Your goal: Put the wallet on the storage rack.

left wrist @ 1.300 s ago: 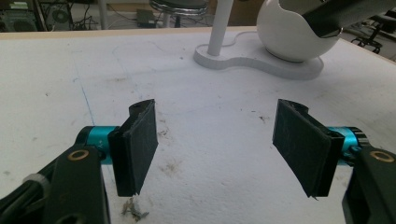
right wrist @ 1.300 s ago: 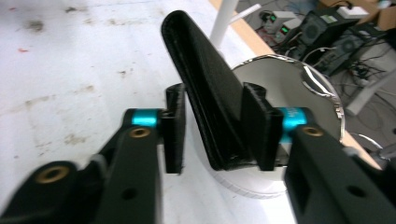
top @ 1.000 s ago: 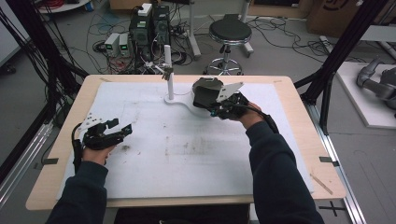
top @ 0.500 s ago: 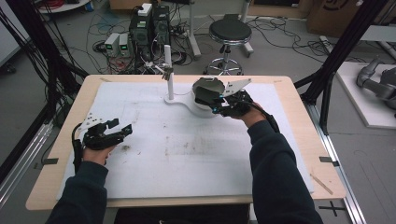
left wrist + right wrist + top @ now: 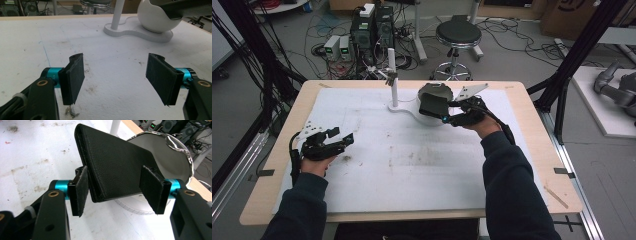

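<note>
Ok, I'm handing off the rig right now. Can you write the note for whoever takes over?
Right gripper: shut on the black wallet, held over the rim of the white bowl at the table's far middle.
Left gripper: open, holding nothing, low over the white mat at near left.
Done: wallet is gripped and brought to the bowl, which sits on a white stand with a post.
Left: it looks headed into the bowl; lower it in, release, pull the right gripper back. It is not yet let go.
</note>
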`<move>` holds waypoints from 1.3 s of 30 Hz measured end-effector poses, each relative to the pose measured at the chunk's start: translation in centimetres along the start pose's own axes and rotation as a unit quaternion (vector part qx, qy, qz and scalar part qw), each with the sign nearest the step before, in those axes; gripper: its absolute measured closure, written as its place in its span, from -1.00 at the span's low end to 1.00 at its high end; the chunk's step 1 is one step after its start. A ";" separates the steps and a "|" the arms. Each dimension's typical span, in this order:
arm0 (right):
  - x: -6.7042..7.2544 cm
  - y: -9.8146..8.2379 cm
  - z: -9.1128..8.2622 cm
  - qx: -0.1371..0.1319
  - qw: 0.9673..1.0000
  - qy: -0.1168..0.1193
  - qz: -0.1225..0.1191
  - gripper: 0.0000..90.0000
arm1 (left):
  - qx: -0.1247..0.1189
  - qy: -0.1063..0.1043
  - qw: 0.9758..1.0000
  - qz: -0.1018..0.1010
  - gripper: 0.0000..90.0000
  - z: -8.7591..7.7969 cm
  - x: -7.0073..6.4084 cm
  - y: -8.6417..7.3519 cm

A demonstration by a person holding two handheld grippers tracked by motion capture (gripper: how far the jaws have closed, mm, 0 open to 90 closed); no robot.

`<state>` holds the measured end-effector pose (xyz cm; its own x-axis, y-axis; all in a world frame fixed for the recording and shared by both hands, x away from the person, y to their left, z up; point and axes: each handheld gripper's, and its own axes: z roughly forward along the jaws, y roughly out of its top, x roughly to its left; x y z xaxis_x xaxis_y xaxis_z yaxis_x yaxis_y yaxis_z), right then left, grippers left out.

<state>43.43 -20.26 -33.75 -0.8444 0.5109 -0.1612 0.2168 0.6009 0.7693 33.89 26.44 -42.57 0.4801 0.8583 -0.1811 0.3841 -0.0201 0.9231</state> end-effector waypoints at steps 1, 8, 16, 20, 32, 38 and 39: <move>0.0 0.0 -0.2 -0.002 1.000 -0.002 0.002 -0.09 | 0.000 0.000 1.000 0.000 -0.31 0.0 0.0 0.0; 0.0 -0.7 -3.0 -0.038 0.998 -0.037 0.038 -0.28 | -0.006 -0.006 1.000 0.003 -0.34 0.0 0.0 0.0; 0.7 -6.9 -6.3 -0.055 0.985 -0.093 0.131 -0.51 | -0.012 -0.027 0.999 0.015 -0.48 0.4 -0.6 0.2; 1.6 -10.0 -7.0 -0.043 0.978 -0.131 0.155 -0.52 | -0.012 -0.025 0.999 0.016 -0.48 0.4 -0.7 0.2; 3.0 -13.4 -6.7 -0.031 0.972 -0.159 0.172 -0.52 | -0.021 -0.019 0.999 0.024 -0.48 0.5 -1.0 0.4; 3.5 -13.5 -6.7 -0.022 0.973 -0.164 0.160 -0.52 | -0.024 -0.021 0.999 0.030 -0.48 0.1 -1.2 0.5; 3.5 -13.4 -6.8 -0.024 0.972 -0.166 0.161 -0.52 | -0.023 -0.021 0.999 0.030 -0.48 0.1 -1.2 0.4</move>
<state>34.22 -30.72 -40.43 -0.5289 0.8437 -0.0915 0.4147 0.3510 0.8395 33.57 25.35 -42.00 0.5345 0.8339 -0.1373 0.3177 -0.0477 0.9470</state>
